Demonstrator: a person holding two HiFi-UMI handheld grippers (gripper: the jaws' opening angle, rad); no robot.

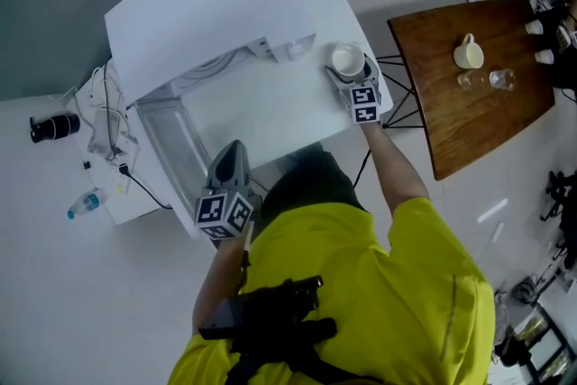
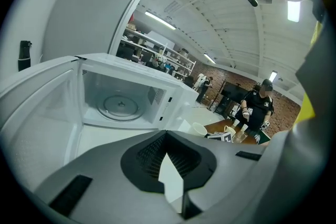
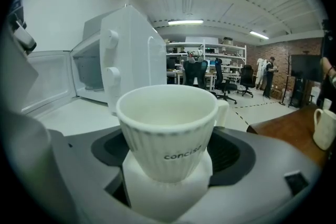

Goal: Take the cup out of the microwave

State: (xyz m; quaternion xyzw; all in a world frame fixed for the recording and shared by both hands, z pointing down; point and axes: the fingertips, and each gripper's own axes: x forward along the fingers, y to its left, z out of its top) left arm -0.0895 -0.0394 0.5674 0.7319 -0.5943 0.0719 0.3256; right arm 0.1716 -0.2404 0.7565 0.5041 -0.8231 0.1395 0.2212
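Note:
The white ribbed cup (image 3: 167, 131) stands outside the microwave (image 1: 212, 4), near the right edge of the white table (image 1: 270, 117). My right gripper (image 1: 352, 75) is shut on the cup (image 1: 346, 60), one jaw on each side. In the left gripper view the cup (image 2: 198, 128) shows small, to the right of the microwave's cavity, where the glass turntable (image 2: 121, 106) is bare. The microwave door (image 1: 176, 144) hangs open to the left. My left gripper (image 1: 233, 153) hovers at the table's near edge, shut on nothing.
A brown wooden table (image 1: 487, 117) to the right carries a white mug (image 1: 467, 52) and two glasses. A plastic bottle (image 1: 86, 205), a black cylinder (image 1: 54, 126) and cables lie on the floor at left. A person (image 2: 257, 107) stands by the wooden table.

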